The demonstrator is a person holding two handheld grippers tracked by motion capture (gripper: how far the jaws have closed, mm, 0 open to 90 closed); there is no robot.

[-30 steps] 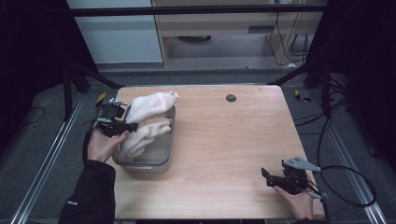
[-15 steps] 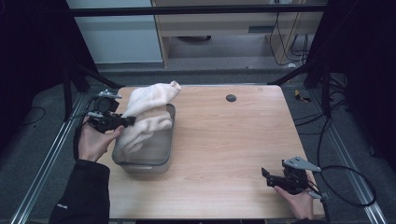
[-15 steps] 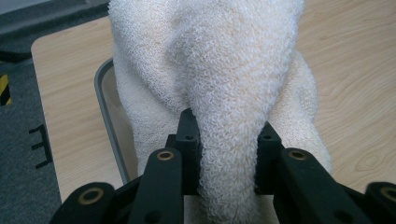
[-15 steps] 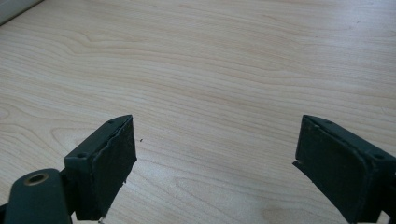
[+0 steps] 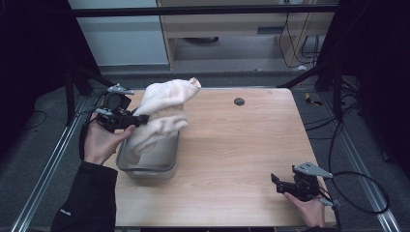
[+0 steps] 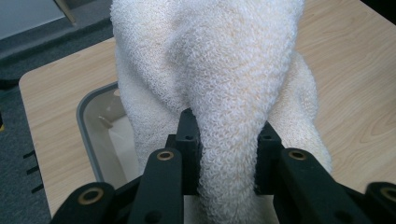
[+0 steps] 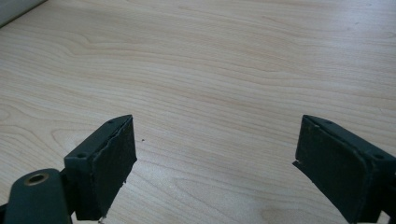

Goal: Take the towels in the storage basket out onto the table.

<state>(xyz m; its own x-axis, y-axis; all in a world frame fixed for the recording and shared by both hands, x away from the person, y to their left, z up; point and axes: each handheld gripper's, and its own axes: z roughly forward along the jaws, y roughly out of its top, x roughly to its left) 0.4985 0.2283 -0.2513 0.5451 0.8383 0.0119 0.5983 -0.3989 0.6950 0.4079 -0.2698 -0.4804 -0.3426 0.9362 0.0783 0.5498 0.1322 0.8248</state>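
A white terry towel [image 5: 162,111] hangs bunched above a clear plastic bin [image 5: 126,164] at the table's left side, its lower end trailing into the bin. My left gripper [image 5: 138,119] is shut on the towel from the left; in the left gripper view the towel [image 6: 224,93] is squeezed as a thick fold between the two black pads [image 6: 189,140], with the bin's rim [image 6: 86,135] below. My right gripper [image 5: 276,181] rests at the table's near right edge, open, and in the right gripper view its pads [image 7: 109,158] stand wide apart over bare wood.
A small dark round spot [image 5: 239,101] lies on the wooden table [image 5: 241,145] near the far edge. Metal frame rails run along both sides of the table, and cables trail on the floor at the right.
My left gripper has risen and drawn left with the towel, pulling most of it up out of the bin. The right gripper has stayed where it was.
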